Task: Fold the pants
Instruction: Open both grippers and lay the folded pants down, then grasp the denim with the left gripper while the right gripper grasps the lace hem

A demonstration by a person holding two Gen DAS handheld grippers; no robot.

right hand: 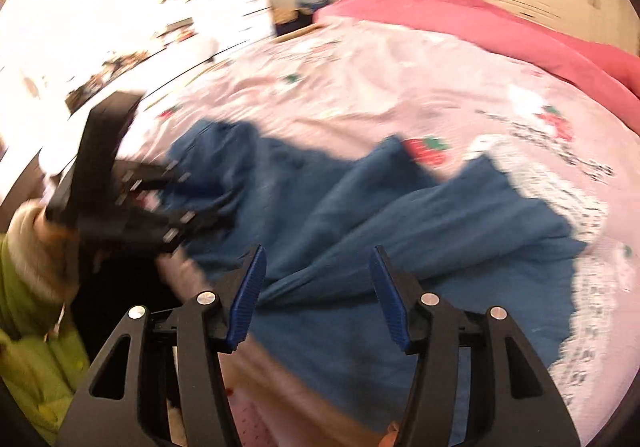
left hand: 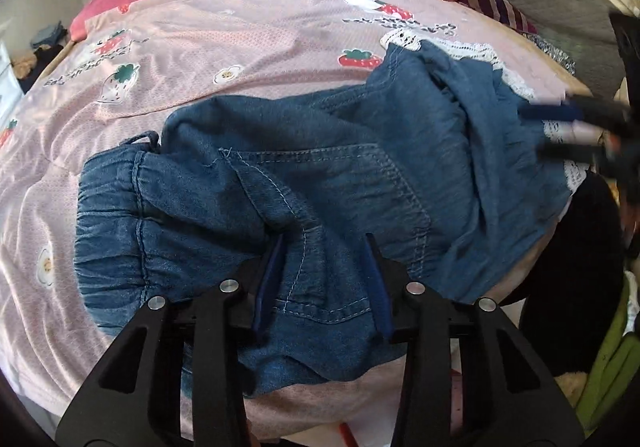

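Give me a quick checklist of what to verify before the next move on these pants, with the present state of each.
1. Pants lie on the bedsheet: ok.
2. Pants spread flat: not ok, the legs are bunched in ridges.
3. Left gripper has denim between its pads at the waistband end: ok, though a firm pinch cannot be confirmed.
4. Right gripper holds cloth: not ok, its jaws stand open above the leg.
5. Lace hems lined up: cannot tell.
6. Grippers apart from each other: ok.
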